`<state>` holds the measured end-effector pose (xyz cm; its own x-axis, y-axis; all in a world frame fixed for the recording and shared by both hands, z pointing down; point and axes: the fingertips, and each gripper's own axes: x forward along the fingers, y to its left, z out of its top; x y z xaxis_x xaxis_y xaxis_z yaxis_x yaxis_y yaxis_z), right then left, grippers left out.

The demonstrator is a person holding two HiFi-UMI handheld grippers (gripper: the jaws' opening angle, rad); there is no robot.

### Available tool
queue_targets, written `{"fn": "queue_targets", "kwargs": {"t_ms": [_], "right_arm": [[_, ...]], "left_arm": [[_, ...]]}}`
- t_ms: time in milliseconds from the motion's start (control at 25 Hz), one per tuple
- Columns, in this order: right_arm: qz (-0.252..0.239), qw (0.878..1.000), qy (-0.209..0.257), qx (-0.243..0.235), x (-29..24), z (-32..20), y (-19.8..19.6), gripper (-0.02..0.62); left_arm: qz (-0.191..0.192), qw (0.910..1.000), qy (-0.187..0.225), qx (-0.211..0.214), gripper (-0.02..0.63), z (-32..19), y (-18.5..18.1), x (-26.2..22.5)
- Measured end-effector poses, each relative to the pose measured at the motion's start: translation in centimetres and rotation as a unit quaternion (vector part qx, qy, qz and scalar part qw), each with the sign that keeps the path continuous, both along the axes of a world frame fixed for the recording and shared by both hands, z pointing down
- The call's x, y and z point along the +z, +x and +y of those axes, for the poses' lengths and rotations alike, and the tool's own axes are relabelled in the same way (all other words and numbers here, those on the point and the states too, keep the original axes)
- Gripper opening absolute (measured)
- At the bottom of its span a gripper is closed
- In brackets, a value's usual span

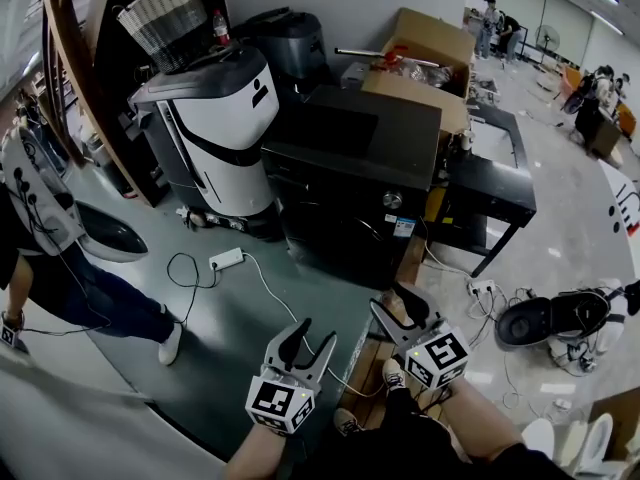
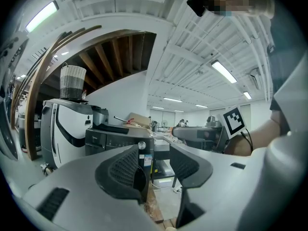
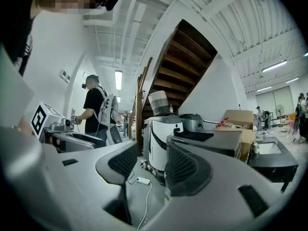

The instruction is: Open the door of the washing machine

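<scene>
Head view shows the black washing machine [image 1: 350, 158] standing on the floor [image 1: 240, 313], just beside a white appliance [image 1: 225, 118]. Nearer the camera, the left tool [image 1: 313, 336] and the right tool [image 1: 400, 306] are both wide and empty, apart from the machine.

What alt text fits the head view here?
A black front-loading washing machine stands ahead, its door apparently shut. The grey left gripper and right gripper hover short of it, jaws open and empty. A white-and-black machine stands beside it.
</scene>
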<state>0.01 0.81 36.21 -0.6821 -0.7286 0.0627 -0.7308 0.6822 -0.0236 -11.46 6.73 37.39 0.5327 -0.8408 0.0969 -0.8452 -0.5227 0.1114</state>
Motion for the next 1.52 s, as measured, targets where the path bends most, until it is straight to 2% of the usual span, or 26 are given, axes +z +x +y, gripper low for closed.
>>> {"fn": "queue_targets", "kwargs": {"t_ms": [360, 920, 1200, 1520], "right_arm": [[0.004, 1.0, -0.004, -0.012, 1.4, -3.7, 1.5, 0.221], [0.008, 0.999, -0.033, -0.036, 6.1, -16.1, 5.1, 0.224], [0.022, 0.997, -0.055, -0.059, 10.7, -21.6, 5.8, 0.224], [0.054, 0.99, -0.095, -0.085, 18.6, -26.9, 5.5, 0.224]], "left_arm": [[0.005, 0.9999, 0.005, -0.013, 0.218, -2.7, 1.3, 0.9], [0.003, 0.9986, -0.014, -0.051, 0.225, -12.7, 5.3, 3.1], [-0.008, 0.9975, -0.032, -0.063, 0.225, -17.1, 7.1, 5.7], [-0.02, 0.9948, -0.066, -0.075, 0.229, -21.3, 7.9, 10.2]]}}
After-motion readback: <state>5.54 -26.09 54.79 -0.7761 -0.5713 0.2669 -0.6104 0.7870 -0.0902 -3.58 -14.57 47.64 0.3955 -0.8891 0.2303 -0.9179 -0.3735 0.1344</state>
